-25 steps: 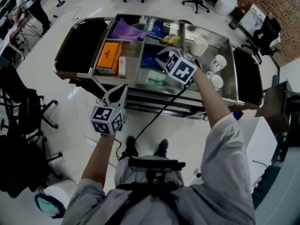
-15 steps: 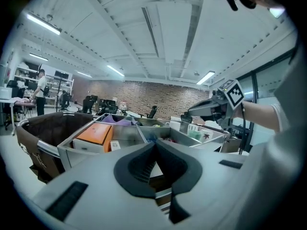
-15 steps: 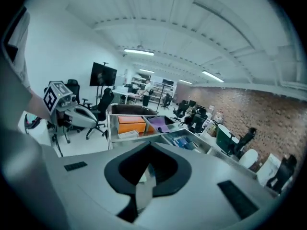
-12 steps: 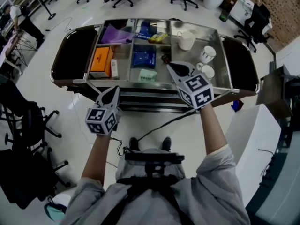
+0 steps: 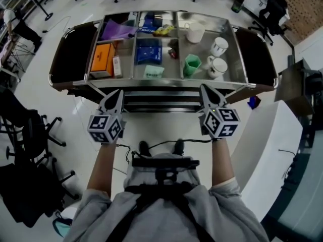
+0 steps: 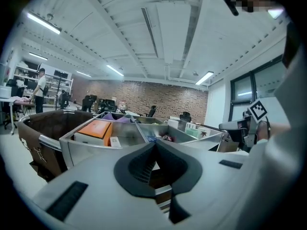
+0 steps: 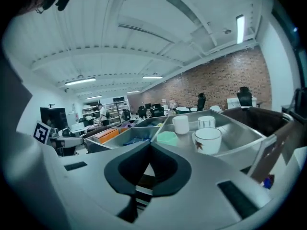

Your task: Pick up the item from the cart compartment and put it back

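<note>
Right gripper (image 5: 205,88) & left gripper (image 5: 116,93), jaws together w/ nothing held, hover before cart (image 5: 151,82); green cup (image 5: 192,64) in compartment, task prob. done.

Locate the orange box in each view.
Head view: orange box, upper left, in the left compartment of the cart.
Left gripper view: orange box, left of centre, mid-height.
Right gripper view: orange box, small, left of centre.
Shared landmark: brick wall.
</note>
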Action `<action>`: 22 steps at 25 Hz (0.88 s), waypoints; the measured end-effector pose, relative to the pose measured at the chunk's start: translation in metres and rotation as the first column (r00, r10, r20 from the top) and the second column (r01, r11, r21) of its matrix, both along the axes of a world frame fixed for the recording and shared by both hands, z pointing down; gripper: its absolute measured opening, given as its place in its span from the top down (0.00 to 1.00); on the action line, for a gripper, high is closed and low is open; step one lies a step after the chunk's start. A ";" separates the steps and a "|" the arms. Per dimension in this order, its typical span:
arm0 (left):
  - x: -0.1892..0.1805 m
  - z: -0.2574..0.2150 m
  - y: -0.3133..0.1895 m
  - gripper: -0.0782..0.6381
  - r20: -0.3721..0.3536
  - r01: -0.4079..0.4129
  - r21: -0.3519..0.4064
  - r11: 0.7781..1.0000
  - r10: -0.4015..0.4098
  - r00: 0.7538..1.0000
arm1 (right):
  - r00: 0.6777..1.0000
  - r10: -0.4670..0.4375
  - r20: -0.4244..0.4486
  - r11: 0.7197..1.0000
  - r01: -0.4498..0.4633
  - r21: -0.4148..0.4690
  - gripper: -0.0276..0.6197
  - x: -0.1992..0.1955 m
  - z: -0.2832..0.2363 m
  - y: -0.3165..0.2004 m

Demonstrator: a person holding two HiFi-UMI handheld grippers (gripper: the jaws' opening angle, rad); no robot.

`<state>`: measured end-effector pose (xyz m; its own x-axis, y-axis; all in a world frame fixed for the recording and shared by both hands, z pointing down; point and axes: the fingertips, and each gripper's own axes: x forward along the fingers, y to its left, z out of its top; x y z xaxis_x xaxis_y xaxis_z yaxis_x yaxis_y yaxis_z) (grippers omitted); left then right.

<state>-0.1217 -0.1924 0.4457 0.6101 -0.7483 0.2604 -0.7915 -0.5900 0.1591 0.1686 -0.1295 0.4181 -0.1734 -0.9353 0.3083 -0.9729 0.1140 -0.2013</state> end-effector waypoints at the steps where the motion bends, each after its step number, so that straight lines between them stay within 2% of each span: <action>1: -0.001 0.001 0.001 0.88 0.005 0.002 -0.004 1.000 -0.002 1.000 | 1.000 0.023 0.003 1.000 -0.023 -0.010 0.94 0.005 0.005 0.006; 6: -0.003 0.007 0.005 0.88 -0.004 0.009 -0.016 1.000 -0.009 1.000 | 0.997 0.065 -0.038 0.997 -0.067 -0.043 0.94 0.017 0.025 0.026; 22: -0.007 0.011 0.015 0.88 -0.003 0.028 -0.020 0.999 -0.028 1.000 | 0.997 0.052 -0.060 0.995 -0.058 -0.086 0.95 0.020 0.049 0.036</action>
